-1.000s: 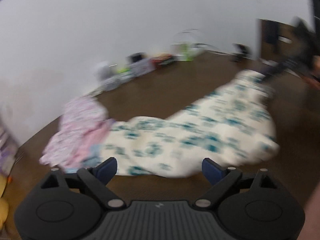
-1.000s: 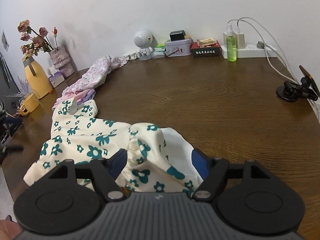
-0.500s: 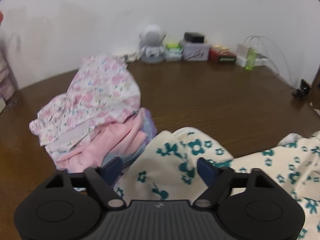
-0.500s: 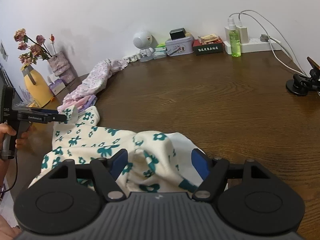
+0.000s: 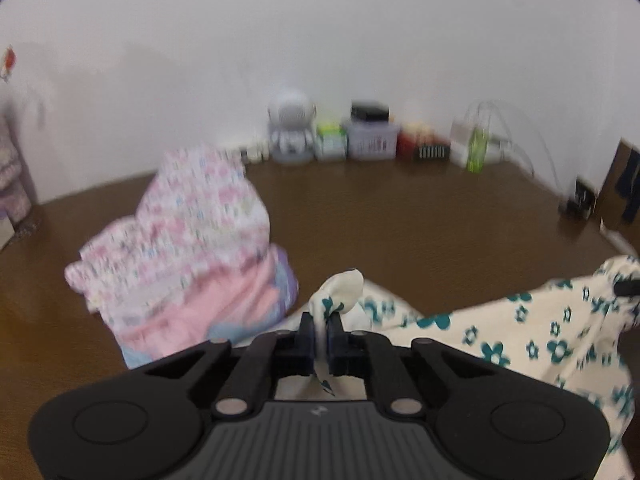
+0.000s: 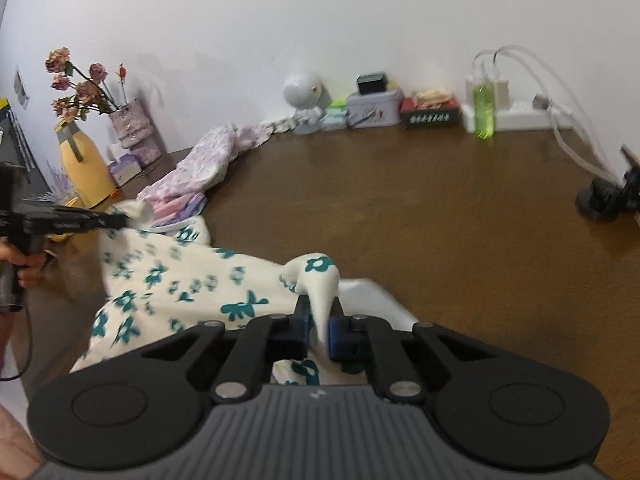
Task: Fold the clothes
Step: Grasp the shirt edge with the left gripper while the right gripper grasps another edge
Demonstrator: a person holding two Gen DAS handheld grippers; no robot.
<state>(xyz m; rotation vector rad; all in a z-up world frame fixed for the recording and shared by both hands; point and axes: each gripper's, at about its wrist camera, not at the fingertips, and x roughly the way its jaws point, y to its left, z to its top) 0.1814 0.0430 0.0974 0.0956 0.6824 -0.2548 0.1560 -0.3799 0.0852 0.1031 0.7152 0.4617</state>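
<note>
Left gripper (image 5: pixel 320 334): jaws pinched on a bunched edge of the cream garment (image 5: pixel 520 332), teal flower print. Cloth pokes up between the pads; the fold below is hidden by the gripper body. Left view is motion-blurred.

Right gripper (image 6: pixel 318 326): jaws likewise clamped on a peak of the same garment, which stretches between the two tools over the brown table (image 6: pixel 400 208).

Pink pile of clothes (image 5: pixel 188 256) sits just left of the garment, touching it; its layers are smeared, count unclear.

A hand (image 6: pixel 24 264) on the left tool's grip is cut off at the frame edge.
</note>
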